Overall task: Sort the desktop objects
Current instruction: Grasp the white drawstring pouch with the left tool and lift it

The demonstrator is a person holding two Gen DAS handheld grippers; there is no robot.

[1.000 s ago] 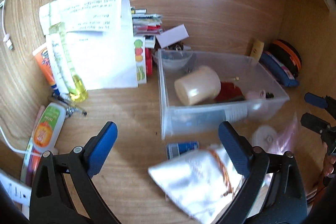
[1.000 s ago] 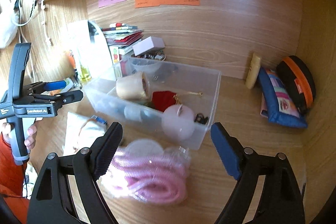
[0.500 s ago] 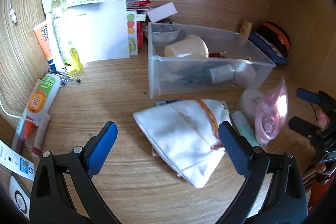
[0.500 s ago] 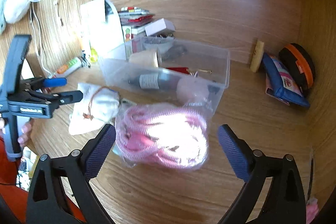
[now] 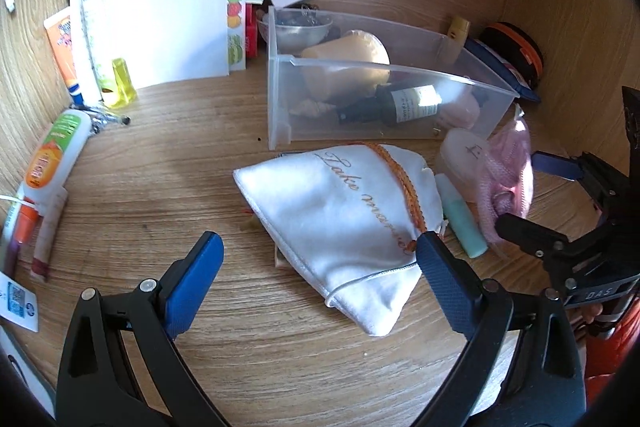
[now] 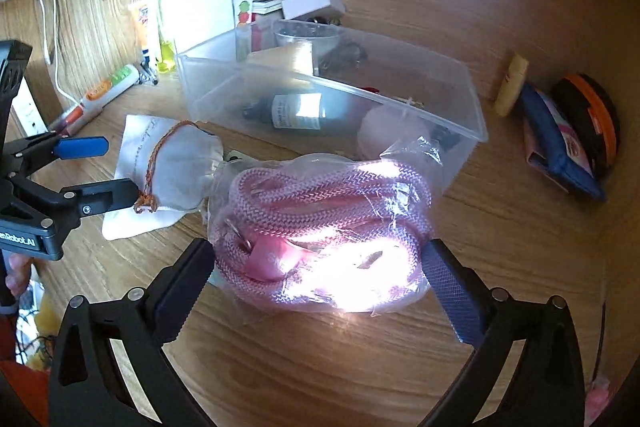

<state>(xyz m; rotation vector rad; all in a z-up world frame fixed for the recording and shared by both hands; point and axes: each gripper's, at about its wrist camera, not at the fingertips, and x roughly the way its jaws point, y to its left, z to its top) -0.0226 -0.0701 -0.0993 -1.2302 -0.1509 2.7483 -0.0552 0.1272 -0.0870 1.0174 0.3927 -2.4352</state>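
Note:
A white drawstring pouch (image 5: pixel 340 211) with an orange cord lies on the wooden desk in front of the clear plastic bin (image 5: pixel 280 99). My left gripper (image 5: pixel 320 267) is open just over the pouch's near end, with its right finger at the pouch's corner. A clear bag of pink rope (image 6: pixel 320 219) lies on the desk beside the pouch (image 6: pixel 176 163). My right gripper (image 6: pixel 316 259) straddles this bag, and its jaws are opening with the bag between the pads. The bin (image 6: pixel 460 99) holds a dark bottle, a cream cup and other small items.
Papers (image 5: pixel 168 7), tubes (image 5: pixel 52 155) and a yellow bottle (image 5: pixel 116 83) crowd the left side. A mint tube (image 5: pixel 460 215) and a pale round case (image 5: pixel 464 155) lie between pouch and rope bag. A blue pencil case (image 6: pixel 560 147) and a black-orange case (image 6: pixel 592 119) sit at the right wall.
Both grippers have sunk toward the desk and tipped downward. The pouch and the rope bag now sit between the fingers. The right jaws have spread wider.

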